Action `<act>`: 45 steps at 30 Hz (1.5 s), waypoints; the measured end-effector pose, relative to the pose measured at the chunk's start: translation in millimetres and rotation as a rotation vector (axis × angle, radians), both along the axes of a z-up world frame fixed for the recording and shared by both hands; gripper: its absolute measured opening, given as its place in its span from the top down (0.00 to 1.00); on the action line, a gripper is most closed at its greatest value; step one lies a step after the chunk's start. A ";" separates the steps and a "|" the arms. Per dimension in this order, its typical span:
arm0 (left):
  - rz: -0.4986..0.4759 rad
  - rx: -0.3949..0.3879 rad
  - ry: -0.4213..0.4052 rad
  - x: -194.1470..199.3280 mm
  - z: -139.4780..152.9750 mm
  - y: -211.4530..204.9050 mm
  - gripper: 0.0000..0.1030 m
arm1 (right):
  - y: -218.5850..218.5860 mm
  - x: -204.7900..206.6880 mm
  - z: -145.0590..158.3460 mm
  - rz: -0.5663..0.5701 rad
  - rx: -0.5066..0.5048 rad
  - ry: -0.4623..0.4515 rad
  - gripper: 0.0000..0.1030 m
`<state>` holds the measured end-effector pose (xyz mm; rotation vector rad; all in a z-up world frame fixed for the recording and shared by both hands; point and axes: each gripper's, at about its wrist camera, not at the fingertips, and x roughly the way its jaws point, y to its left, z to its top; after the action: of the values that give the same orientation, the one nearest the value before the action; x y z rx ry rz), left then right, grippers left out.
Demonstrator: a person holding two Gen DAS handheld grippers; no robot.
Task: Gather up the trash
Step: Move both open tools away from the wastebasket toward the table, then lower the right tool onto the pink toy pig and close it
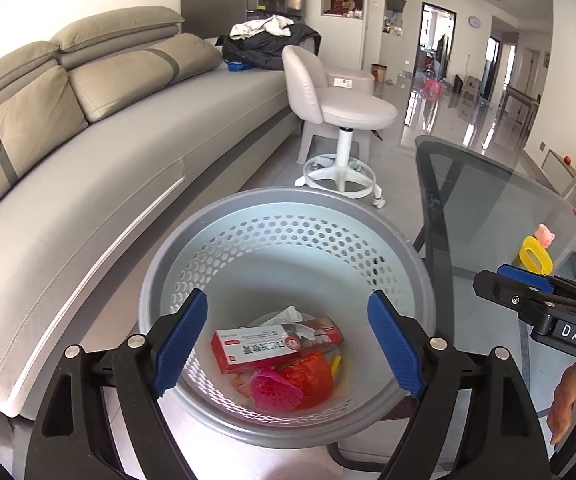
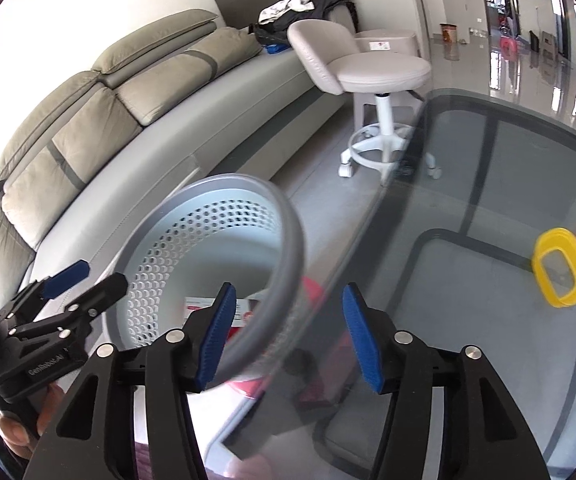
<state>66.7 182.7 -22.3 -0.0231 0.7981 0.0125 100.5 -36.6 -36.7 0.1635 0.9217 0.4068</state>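
A round grey plastic wastebasket (image 1: 288, 216) with a smooth rim and honeycomb-perforated walls stands on the pale floor between a long grey leather sofa (image 1: 87, 168) on the left and a smoked-glass table (image 2: 488, 184) on the right. Inside it lie a red-and-white cardboard box (image 1: 255, 346), a crumpled red plastic bag (image 1: 308, 374), a pink mesh plastic piece (image 1: 273, 392) and a wad of white tissue (image 1: 285, 314). On the glass, to the far right, sit a yellow oval plastic ring (image 2: 562, 268) and a small pink toy pig (image 1: 546, 235). A white padded swivel stool (image 1: 338, 116) stands beyond the basket. The left gripper (image 1: 288, 344) hangs over the basket, blue ribbed pads spread wide, released and empty. The right gripper (image 2: 285, 336) is half open above the basket rim and table edge, holding nothing.
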 end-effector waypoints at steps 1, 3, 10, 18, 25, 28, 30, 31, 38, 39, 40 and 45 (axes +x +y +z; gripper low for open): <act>-0.005 0.000 -0.001 -0.6 0.4 -2.9 0.21 | -3.5 -1.3 -0.1 -0.005 -0.004 -0.001 0.47; -0.023 -0.001 -0.005 -1.3 1.1 -11.0 0.20 | -13.5 -3.4 0.1 -0.019 -0.012 -0.001 0.45; -0.067 -0.004 -0.027 -6.3 3.8 -37.7 0.15 | -59.7 -11.7 -2.3 -0.107 -0.044 -0.013 0.44; -0.116 -0.017 -0.033 -6.1 3.0 -69.1 0.13 | -129.3 -16.2 0.2 -0.278 -0.058 -0.038 0.42; -0.174 -0.035 -0.028 -4.4 1.1 -102.1 0.13 | -193.3 -14.3 -7.6 -0.432 -0.099 -0.032 0.41; -0.197 -0.037 -0.028 -5.0 -0.1 -116.7 0.13 | -211.8 -9.2 -17.2 -0.466 -0.121 -0.017 0.41; -0.217 -0.041 -0.027 -4.0 -1.3 -128.4 0.13 | -223.3 -4.8 -24.1 -0.484 -0.126 -0.005 0.41; -0.226 -0.041 -0.025 -3.6 -2.0 -134.3 0.13 | -228.6 -1.7 -28.2 -0.491 -0.126 0.003 0.41; -0.275 -0.053 -0.007 1.3 -7.7 -169.0 0.13 | -244.0 22.0 -36.9 -0.505 -0.144 -0.002 0.41; -0.284 -0.049 -0.004 1.7 -9.1 -173.6 0.13 | -246.4 25.4 -38.6 -0.505 -0.144 -0.002 0.41; -0.295 -0.042 -0.002 1.7 -10.3 -179.0 0.13 | -248.2 30.8 -41.0 -0.504 -0.147 -0.002 0.41; -0.328 -0.020 0.015 3.9 -15.5 -195.8 0.13 | -254.0 55.3 -52.9 -0.508 -0.149 0.018 0.41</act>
<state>70.6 -13.1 -37.8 0.0890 0.8095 -0.3057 155.7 -290.7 -89.6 0.2572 0.8881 -0.1334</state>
